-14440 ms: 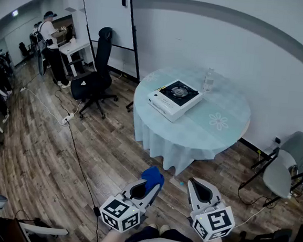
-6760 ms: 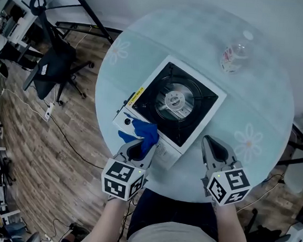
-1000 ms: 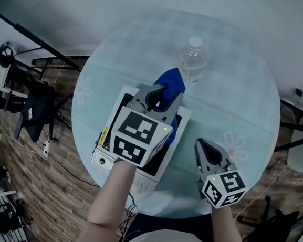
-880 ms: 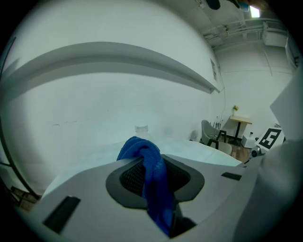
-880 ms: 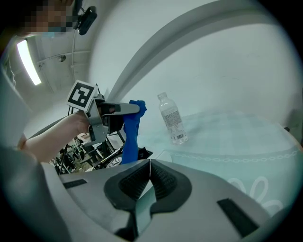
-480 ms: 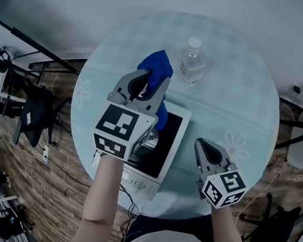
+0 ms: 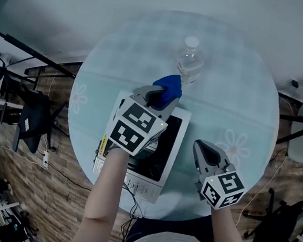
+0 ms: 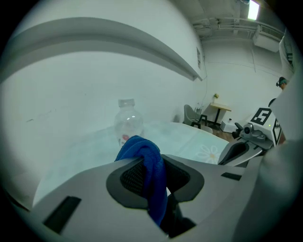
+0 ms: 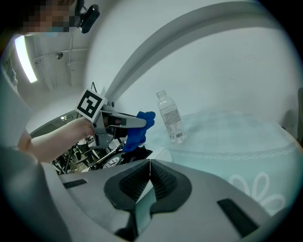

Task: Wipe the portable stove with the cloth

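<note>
The left gripper (image 7: 160, 96) has its jaws pressed tight on the blue cloth (image 8: 142, 149). The cloth sticks out past the tips and also hangs down between them. It is held over the far edge of the stove (image 7: 166, 144), near the bottle (image 7: 190, 63). The right gripper (image 7: 206, 150) has its jaws closed with nothing in them. It is over the table (image 7: 238, 94), to the right of the stove.

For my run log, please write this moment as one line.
left gripper: shut on cloth, at stove far edge | right gripper: shut, empty, right of stove
</note>
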{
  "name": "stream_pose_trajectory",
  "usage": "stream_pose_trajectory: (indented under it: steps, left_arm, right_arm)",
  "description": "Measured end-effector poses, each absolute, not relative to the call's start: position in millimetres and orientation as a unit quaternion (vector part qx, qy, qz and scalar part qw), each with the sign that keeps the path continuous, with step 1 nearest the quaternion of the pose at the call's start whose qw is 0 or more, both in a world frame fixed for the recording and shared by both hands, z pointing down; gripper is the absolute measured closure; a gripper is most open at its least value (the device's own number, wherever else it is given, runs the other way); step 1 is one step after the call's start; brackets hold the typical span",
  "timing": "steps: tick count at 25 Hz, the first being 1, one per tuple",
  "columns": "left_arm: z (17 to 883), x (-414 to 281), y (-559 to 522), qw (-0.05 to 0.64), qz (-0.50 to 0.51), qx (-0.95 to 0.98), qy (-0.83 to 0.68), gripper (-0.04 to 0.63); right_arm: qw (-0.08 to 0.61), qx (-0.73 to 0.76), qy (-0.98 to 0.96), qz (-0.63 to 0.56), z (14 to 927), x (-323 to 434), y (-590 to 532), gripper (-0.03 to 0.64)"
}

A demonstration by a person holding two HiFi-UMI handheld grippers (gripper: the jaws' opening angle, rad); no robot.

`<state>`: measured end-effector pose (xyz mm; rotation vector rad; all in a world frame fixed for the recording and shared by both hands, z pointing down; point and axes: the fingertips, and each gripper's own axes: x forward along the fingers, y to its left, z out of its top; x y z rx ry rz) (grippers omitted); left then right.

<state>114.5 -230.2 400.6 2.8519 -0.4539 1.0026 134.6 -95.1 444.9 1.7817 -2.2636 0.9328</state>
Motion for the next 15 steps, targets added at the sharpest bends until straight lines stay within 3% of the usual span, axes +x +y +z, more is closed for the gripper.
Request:
stream_pose_trajectory:
  steps: [15]
  left_arm:
    - [447,131,-203,0.069,0.394,0.915,-0.043,0.506]
  right_arm:
    - [0.065,0.6,-0.731,0.319,456,149,-95,0.595]
